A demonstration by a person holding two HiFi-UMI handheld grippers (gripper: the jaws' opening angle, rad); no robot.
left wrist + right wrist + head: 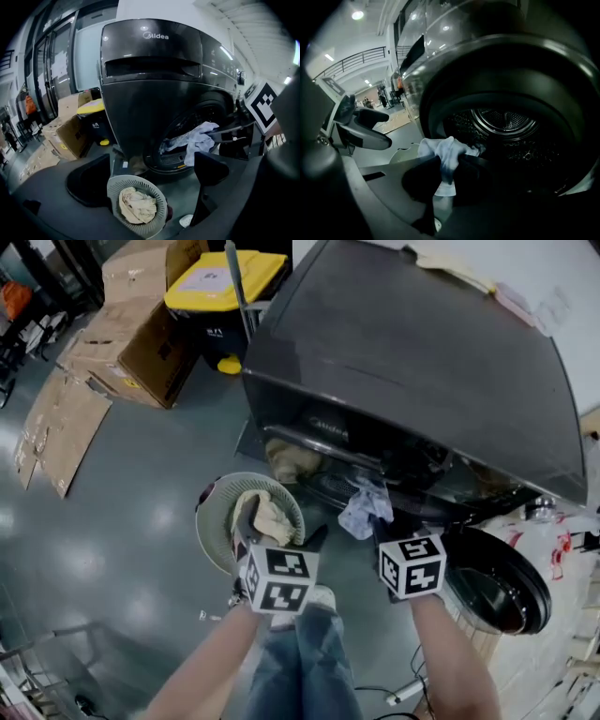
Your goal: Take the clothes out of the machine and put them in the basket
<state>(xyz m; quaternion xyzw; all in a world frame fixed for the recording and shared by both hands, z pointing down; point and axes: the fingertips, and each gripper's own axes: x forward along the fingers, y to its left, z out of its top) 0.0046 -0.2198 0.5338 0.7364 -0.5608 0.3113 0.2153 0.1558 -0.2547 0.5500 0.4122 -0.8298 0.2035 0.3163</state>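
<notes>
The right tool is pinched on a pale blue cloth, held just outside the machine. The left tool is spread, empty, above the basket, where a beige garment is already laid. Whether more is left inside cannot be told.

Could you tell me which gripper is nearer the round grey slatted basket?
Left. The left gripper hangs over the basket; the right gripper holds a pale blue cloth by the drum.
</notes>
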